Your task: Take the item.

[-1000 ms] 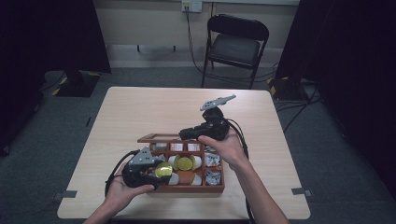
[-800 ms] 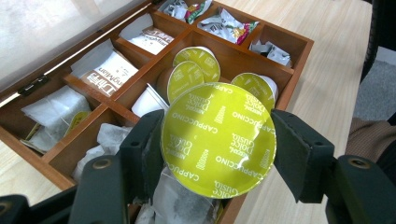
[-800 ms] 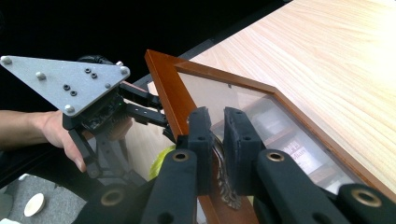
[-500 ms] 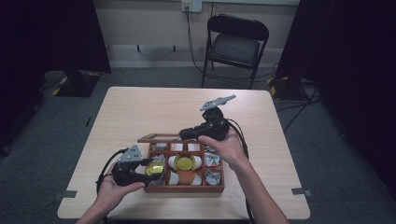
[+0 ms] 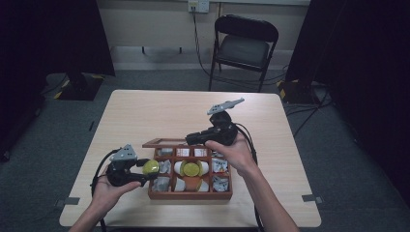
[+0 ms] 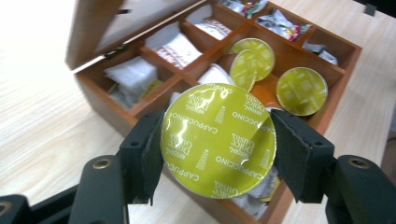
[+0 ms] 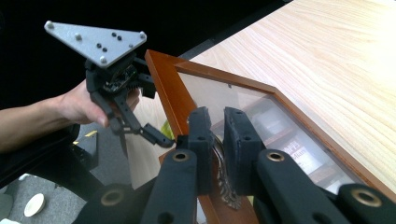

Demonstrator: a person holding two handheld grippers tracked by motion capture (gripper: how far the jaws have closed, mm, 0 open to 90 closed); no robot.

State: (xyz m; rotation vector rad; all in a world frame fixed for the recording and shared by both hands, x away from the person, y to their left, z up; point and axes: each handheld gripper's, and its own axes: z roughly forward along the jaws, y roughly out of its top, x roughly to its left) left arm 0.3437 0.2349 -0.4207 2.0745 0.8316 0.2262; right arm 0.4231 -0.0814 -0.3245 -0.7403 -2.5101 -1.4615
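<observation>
The left gripper [image 5: 145,170] has slid out past the box's [image 5: 189,195] left wall, jaws pinching a green capsule [image 6: 218,140] by its rim, so that pod is out of its compartment and clear. The right gripper [image 7: 215,154] holds steady, jaws clamped on the lid's [image 7: 261,107] ornate handle, propping it open. More capsules [image 6: 301,91] and sachets [image 6: 175,46] remain inside; nothing blocks the way to the table [image 5: 159,111].
</observation>
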